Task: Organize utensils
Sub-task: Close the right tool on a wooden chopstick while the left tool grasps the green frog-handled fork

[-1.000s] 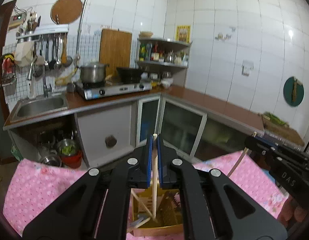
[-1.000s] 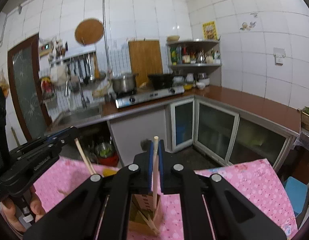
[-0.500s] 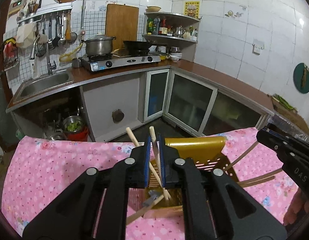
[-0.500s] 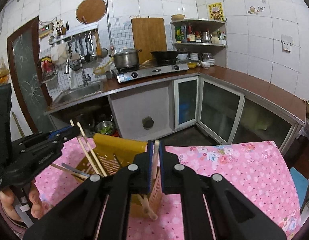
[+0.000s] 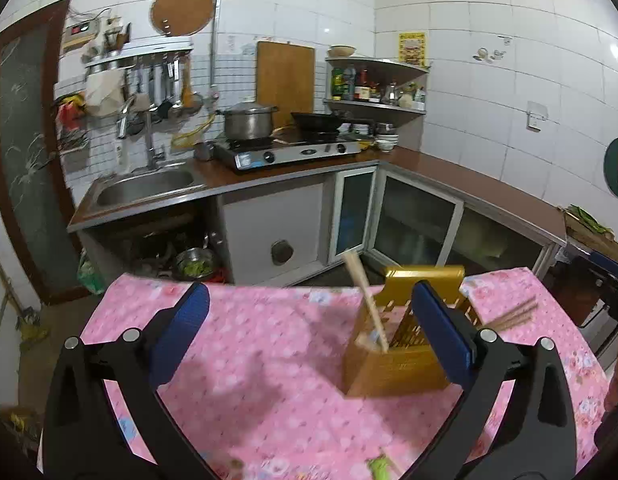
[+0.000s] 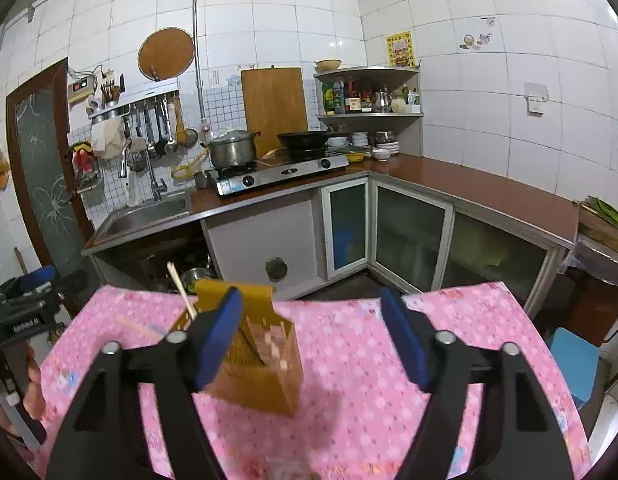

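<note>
Both grippers' jaws have just been opening, nothing between them. Left gripper (image 5: 309, 332) sees dark chopsticks (image 5: 513, 315) right of the golden-brown slotted utensil holder (image 5: 397, 368); right gripper (image 6: 313, 336) view hides them.

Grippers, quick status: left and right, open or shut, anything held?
Left gripper: open, jaws just opened, nothing between them; pale chopstick stands in the holder.
Right gripper: open, jaws just opened, nothing held.

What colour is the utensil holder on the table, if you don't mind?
Golden yellow utensil holder, clearest in the left wrist view.
</note>
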The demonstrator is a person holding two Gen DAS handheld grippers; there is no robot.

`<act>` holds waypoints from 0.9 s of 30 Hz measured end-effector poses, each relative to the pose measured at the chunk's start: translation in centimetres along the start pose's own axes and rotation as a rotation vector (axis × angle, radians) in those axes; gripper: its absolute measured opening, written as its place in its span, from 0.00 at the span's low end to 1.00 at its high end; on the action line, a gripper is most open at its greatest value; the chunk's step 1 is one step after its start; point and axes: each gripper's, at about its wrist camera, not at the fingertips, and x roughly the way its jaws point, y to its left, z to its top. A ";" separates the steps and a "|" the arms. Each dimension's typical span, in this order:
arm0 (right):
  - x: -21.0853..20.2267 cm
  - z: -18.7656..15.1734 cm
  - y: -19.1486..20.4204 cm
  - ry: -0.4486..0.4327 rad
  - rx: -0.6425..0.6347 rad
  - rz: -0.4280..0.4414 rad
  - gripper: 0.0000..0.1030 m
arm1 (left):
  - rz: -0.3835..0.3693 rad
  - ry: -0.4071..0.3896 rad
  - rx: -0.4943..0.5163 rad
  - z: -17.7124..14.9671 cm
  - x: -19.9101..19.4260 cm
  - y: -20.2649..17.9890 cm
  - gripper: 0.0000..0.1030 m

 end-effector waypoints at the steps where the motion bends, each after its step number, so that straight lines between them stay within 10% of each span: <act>1: -0.4 -0.8 0.0 0.006 -0.005 -0.004 0.76 | 0.003 0.008 -0.005 -0.6 -0.2 0.3 0.95; 15: 0.7 -13.4 2.1 0.161 -0.052 -0.046 0.82 | 0.029 0.201 -0.049 -12.5 0.7 3.4 0.95; 27: 4.0 -17.7 5.2 0.329 -0.076 0.008 0.82 | 0.074 0.304 -0.007 -16.1 2.5 5.9 0.95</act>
